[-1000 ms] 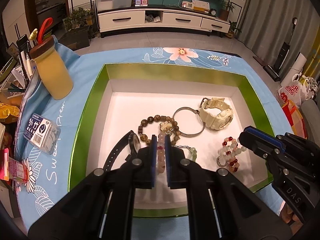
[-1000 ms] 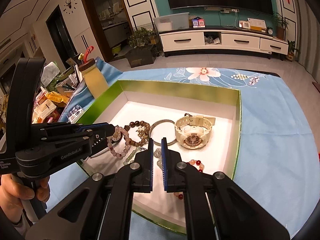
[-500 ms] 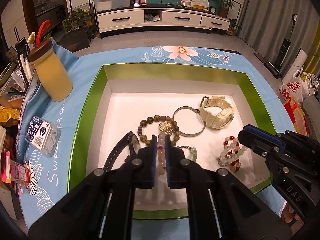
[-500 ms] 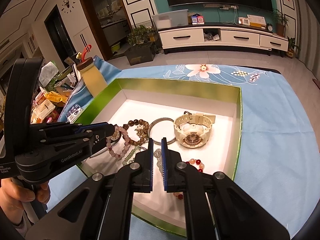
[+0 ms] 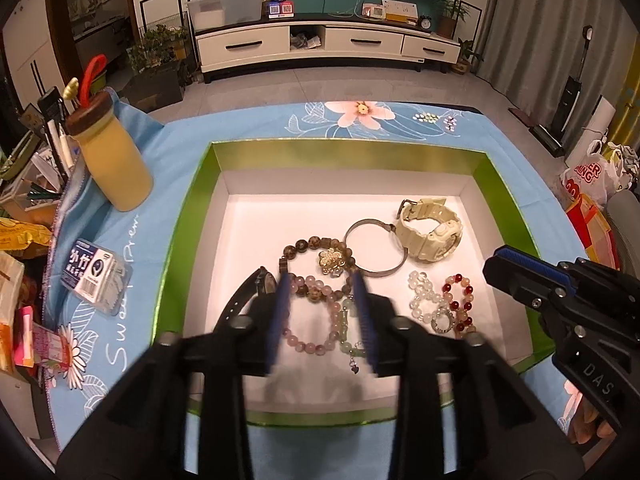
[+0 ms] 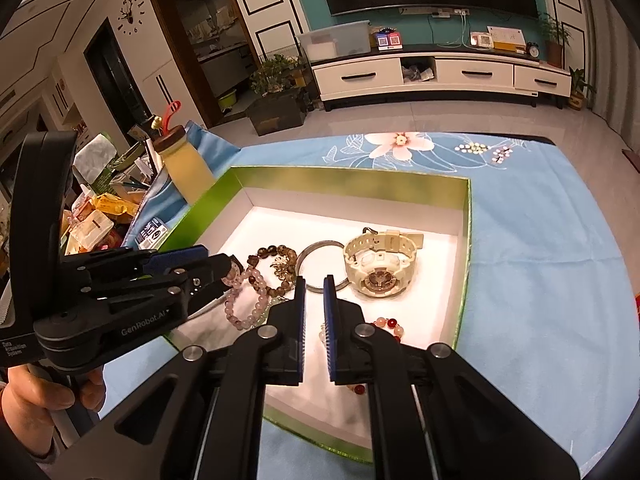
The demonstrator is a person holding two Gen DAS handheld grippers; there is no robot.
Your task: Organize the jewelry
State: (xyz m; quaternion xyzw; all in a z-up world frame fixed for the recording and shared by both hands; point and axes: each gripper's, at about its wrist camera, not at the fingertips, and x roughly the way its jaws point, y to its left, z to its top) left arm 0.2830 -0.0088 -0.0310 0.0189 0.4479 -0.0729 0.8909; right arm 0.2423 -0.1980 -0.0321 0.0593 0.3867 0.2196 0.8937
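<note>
A white tray with green walls (image 5: 344,148) holds the jewelry. My left gripper (image 5: 321,292) hovers low over its near part, jaws opening, blurred. The pink bead bracelet (image 5: 308,346) lies on the tray floor between the fingers, and the pads do not press it. Beside it are a brown bead bracelet with a gold charm (image 5: 308,244), a metal bangle (image 5: 374,248), a cream watch (image 5: 430,232) and a red and clear bead bracelet (image 5: 460,300). My right gripper (image 6: 314,280) hangs over the tray's near edge, jaws opening a little, nothing between them.
A yellow bottle (image 5: 114,164) and a toothpick box (image 5: 96,276) sit on the blue floral cloth left of the tray, beyond them a pile of clutter. A black watch strap (image 5: 248,292) lies at the tray's left. A person's hand (image 6: 36,396) grips the left handle.
The left jaws have spread apart and let go of the pink bead bracelet, which now lies on the tray floor. The right jaws have parted slightly. Neither hand has shifted.
</note>
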